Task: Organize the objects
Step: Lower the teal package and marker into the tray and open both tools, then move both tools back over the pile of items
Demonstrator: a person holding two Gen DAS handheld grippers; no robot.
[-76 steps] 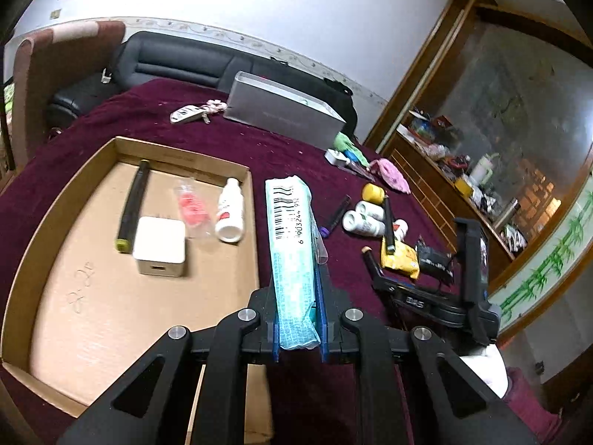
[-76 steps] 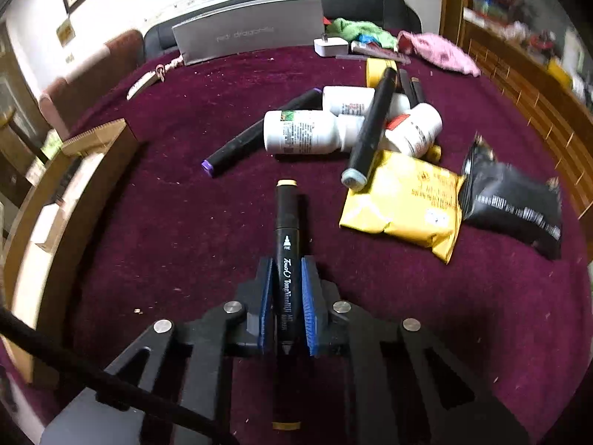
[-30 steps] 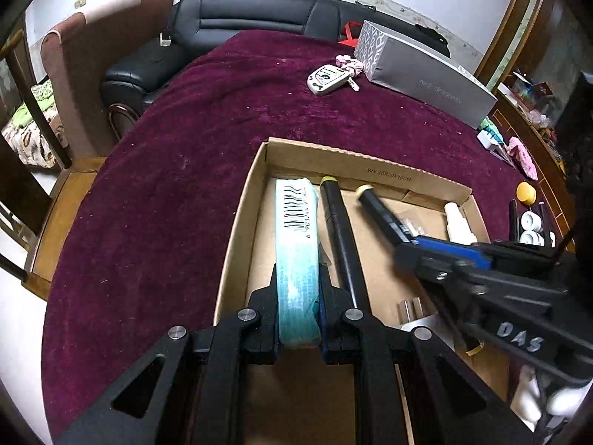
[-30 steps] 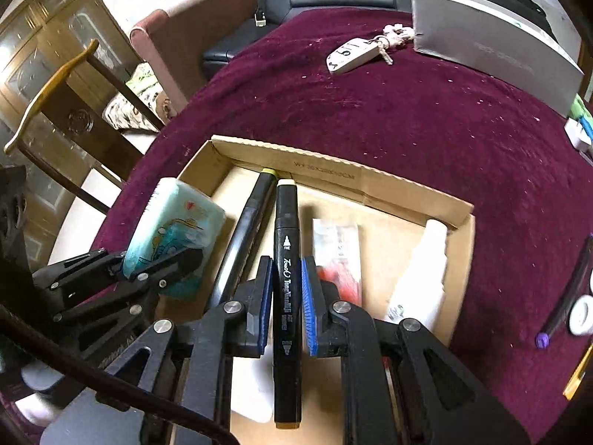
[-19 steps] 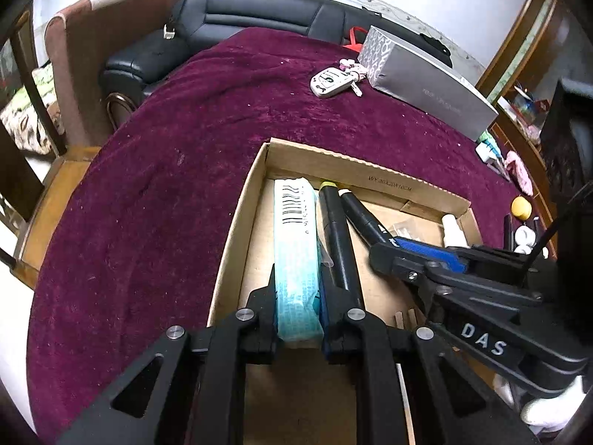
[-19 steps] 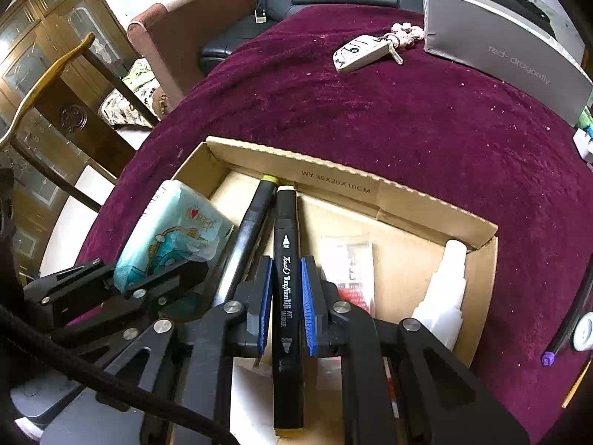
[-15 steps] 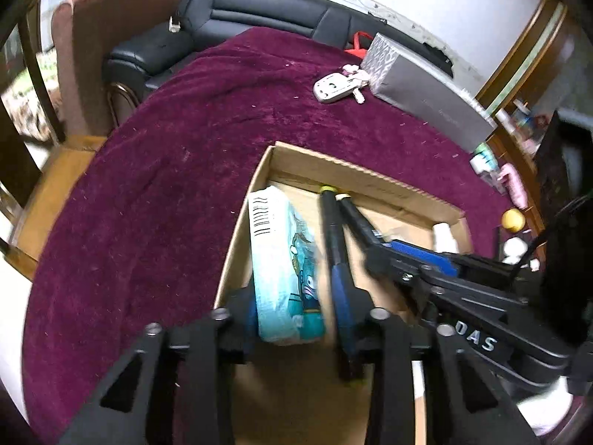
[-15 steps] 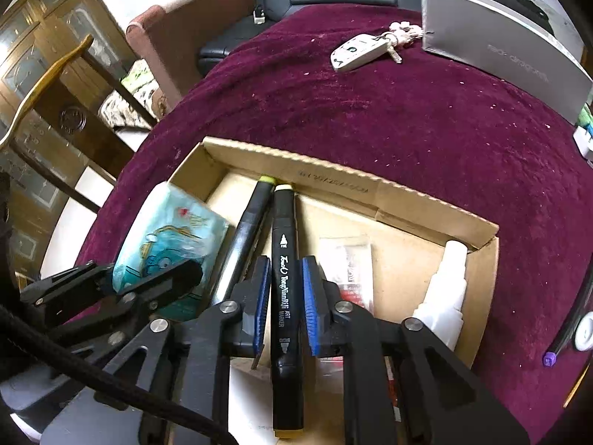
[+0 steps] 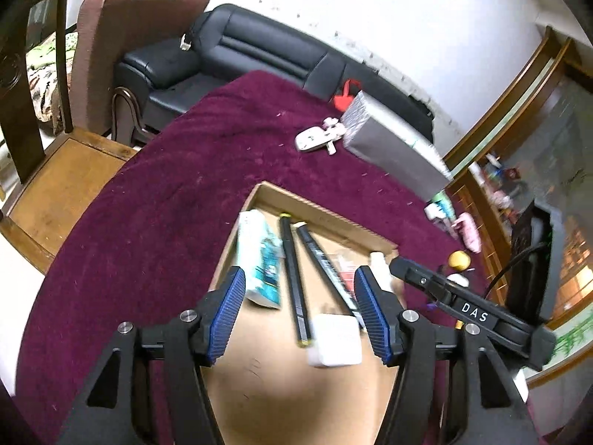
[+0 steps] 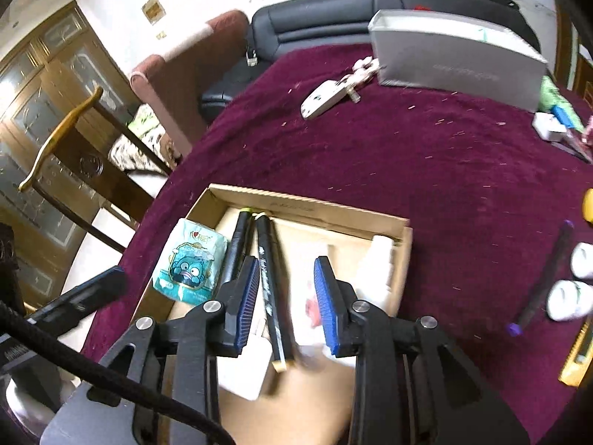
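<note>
Cardboard box on the counter just gained two things: the tissue pack now lies along its left wall and the marker beside the other pen. Left gripper and right gripper both have jaws spreading, nothing pinched. Bottles outside go next, I'd guess.

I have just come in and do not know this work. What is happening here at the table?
A person with a claw in each hand is sorting small things into a cardboard tray. The left claw is opening, and the tissue pack lies in the tray, free of it. The right claw is opening too; the black marker lies between its pads beside another marker. More bottles wait on the red cloth.
</note>
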